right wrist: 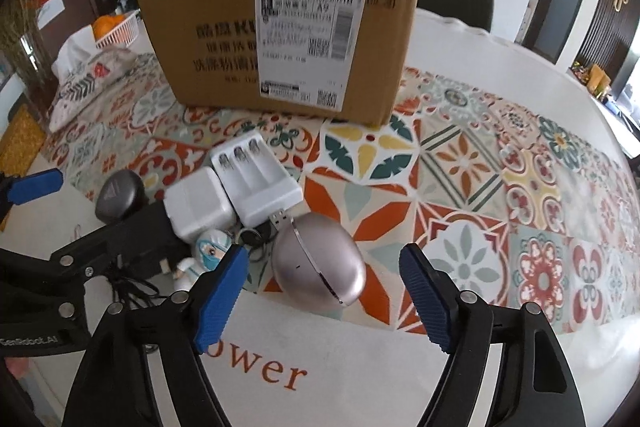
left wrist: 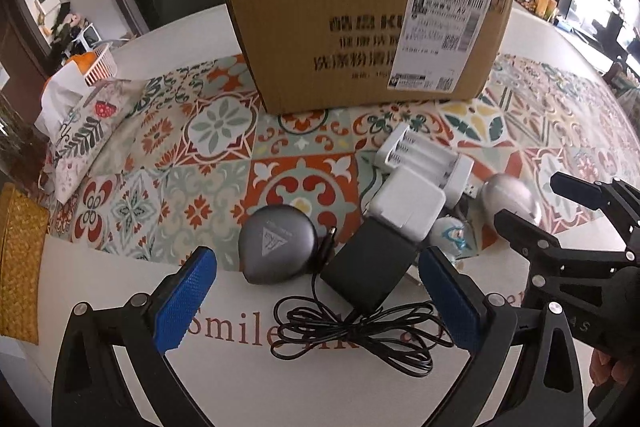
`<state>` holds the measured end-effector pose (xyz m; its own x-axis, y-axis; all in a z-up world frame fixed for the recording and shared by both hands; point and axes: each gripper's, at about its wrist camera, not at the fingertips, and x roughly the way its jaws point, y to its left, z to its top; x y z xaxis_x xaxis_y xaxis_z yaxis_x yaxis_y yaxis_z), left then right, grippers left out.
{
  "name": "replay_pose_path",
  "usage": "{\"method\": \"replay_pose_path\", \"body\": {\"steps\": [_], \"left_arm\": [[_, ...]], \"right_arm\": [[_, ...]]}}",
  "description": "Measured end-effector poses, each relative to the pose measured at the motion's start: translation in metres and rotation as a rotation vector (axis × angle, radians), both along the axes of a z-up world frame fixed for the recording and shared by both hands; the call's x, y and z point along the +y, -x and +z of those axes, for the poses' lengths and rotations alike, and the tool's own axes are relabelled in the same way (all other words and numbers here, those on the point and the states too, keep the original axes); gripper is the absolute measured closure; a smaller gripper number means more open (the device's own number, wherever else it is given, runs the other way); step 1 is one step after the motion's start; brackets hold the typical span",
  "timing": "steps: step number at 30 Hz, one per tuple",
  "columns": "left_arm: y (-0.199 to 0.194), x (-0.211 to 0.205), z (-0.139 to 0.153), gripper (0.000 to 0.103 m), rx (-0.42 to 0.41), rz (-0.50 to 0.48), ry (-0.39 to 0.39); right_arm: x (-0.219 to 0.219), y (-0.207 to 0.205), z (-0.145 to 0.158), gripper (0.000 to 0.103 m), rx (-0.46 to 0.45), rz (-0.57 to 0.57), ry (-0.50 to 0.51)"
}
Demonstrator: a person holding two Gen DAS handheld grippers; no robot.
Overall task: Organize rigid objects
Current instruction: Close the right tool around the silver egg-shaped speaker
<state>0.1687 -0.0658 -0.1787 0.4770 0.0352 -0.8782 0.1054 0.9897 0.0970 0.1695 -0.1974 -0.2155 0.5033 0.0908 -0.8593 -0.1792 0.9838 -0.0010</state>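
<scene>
Left gripper (left wrist: 318, 297) jaws apart, hovering over the black adapter (left wrist: 370, 267) and grey case (left wrist: 276, 247). Right gripper (right wrist: 324, 293) jaws apart, flanking the silver case (right wrist: 318, 263), not touching. White charger (right wrist: 256, 183) lies just beyond; box (right wrist: 280, 35) stands far.

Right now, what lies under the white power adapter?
The white power adapter rests partly on the black power brick and against the battery charger. What lies beneath its middle is covered.

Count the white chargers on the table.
2. The battery charger lies in front of the box; the plug adapter touches its left side. The pile may hide others.
</scene>
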Motion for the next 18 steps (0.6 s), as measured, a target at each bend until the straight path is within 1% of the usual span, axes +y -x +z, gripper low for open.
{"method": "replay_pose_path", "body": {"steps": [8,10,12,16,18], "left_arm": [[-0.005,0.002,-0.014,0.000,0.033,0.029,-0.009],[-0.006,0.002,-0.015,0.000,0.035,0.029,-0.012],[-0.006,0.004,-0.017,0.000,0.038,0.033,-0.006],[-0.006,0.005,-0.018,0.000,0.039,0.033,-0.002],[-0.007,0.006,-0.017,0.001,0.040,0.034,0.014]], "right_arm": [[0.000,-0.016,-0.028,0.037,0.067,0.006,-0.016],[0.002,-0.016,-0.029,0.038,0.059,0.014,-0.007],[0.004,-0.016,-0.029,0.045,0.055,0.020,0.004],[0.004,-0.014,-0.030,0.046,0.046,0.005,0.007],[0.003,-0.013,-0.030,0.046,0.052,-0.009,0.003]]}}
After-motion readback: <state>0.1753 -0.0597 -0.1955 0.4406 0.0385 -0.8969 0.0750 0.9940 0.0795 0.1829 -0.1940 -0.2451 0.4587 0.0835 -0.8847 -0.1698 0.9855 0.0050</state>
